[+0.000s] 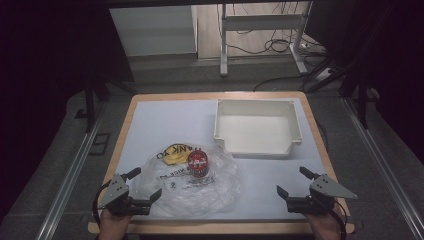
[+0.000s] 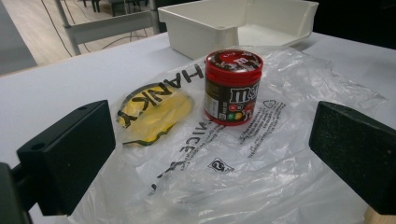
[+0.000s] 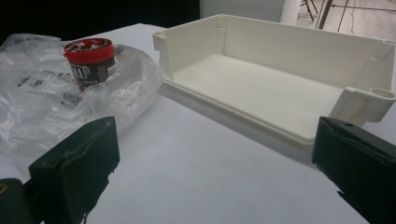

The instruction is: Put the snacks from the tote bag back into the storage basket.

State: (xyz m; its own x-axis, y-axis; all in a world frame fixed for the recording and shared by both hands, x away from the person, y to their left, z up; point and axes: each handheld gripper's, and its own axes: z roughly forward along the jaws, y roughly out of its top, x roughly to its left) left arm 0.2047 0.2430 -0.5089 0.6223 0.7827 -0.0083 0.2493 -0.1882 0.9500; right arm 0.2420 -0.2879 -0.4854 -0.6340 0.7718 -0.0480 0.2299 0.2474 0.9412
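The left gripper view alone reveals the label on the candy tub (image 2: 233, 87), upright, lid up, atop the plastic bag (image 2: 261, 154), beside the tray (image 3: 280, 79), between wide-open left gripper (image 1: 142, 186) and right gripper (image 1: 295, 182).

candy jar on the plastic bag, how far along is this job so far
Nothing looks done yet: the candy jar stands upright on the flattened plastic bag, and the white bin is empty. Nothing is in hand: the left gripper and right gripper are both open near the table's front edge. Probably all handling of jar and bag remains.
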